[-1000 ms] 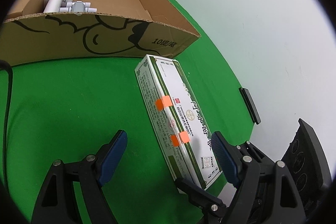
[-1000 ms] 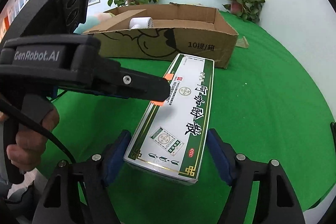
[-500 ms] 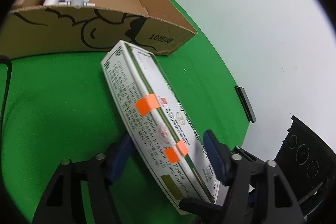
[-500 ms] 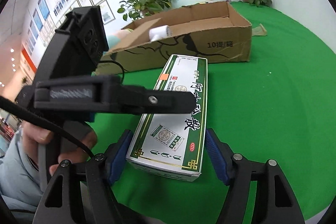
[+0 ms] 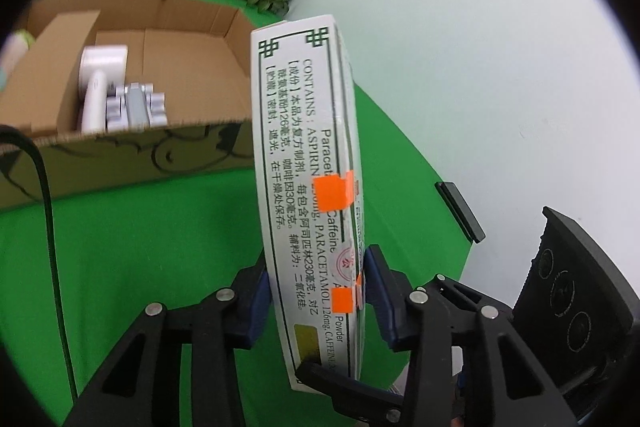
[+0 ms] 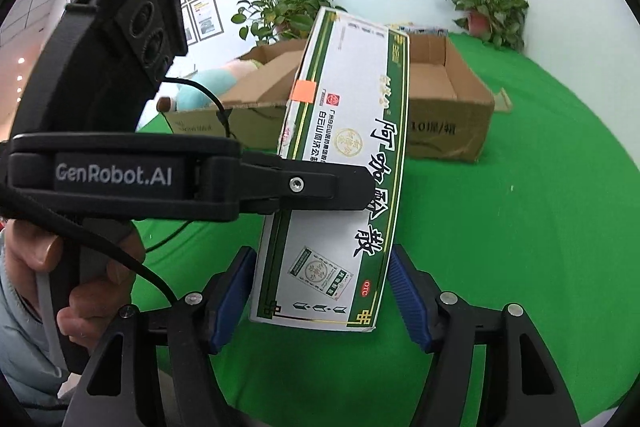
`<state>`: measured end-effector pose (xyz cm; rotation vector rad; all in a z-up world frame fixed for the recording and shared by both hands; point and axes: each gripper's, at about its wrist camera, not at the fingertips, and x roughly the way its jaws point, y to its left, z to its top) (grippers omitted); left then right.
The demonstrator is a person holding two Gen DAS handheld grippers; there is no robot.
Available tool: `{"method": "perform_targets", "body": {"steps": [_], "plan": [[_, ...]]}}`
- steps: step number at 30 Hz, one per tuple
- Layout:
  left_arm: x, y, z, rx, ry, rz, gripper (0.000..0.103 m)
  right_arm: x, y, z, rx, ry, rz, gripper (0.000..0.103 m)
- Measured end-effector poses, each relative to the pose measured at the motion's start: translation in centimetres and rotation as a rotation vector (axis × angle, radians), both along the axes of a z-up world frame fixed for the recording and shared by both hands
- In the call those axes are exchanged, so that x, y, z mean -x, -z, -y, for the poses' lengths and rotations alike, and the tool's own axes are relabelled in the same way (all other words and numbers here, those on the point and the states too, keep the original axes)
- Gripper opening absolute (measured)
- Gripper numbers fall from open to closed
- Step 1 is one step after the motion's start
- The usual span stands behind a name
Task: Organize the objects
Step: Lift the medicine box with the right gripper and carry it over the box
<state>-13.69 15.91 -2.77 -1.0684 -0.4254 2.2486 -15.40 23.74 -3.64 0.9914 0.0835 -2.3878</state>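
A long white and green medicine box point(image 5: 308, 167) with orange stickers is lifted off the green table, tilted up toward the cardboard box. My left gripper point(image 5: 316, 291) is shut on its thin sides near the lower end. In the right wrist view the medicine box point(image 6: 348, 163) stands between the blue pads of my right gripper point(image 6: 320, 291), which is open with a gap on each side. The left gripper's body point(image 6: 120, 171) crosses in front of the box there.
An open cardboard box point(image 5: 120, 131) stands on the green table point(image 5: 140, 247) behind; it holds a white device point(image 5: 100, 79) and small grey parts. Potted plants point(image 6: 484, 3) stand at the back. A black flat item point(image 5: 460, 211) lies at the table's right edge.
My left gripper has closed on the medicine box and lifted it off the table, tipping its far end up. My right gripper has stayed open around its near end.
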Motion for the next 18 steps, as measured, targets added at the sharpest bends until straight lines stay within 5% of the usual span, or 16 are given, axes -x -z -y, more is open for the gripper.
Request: {"method": "perform_targets", "body": {"steps": [18], "plan": [[1.3, -8.4, 3.0, 0.027, -0.025, -0.197, 0.04, 1.3, -7.1, 2.2, 0.052, 0.028, -0.199, 0.062]]}}
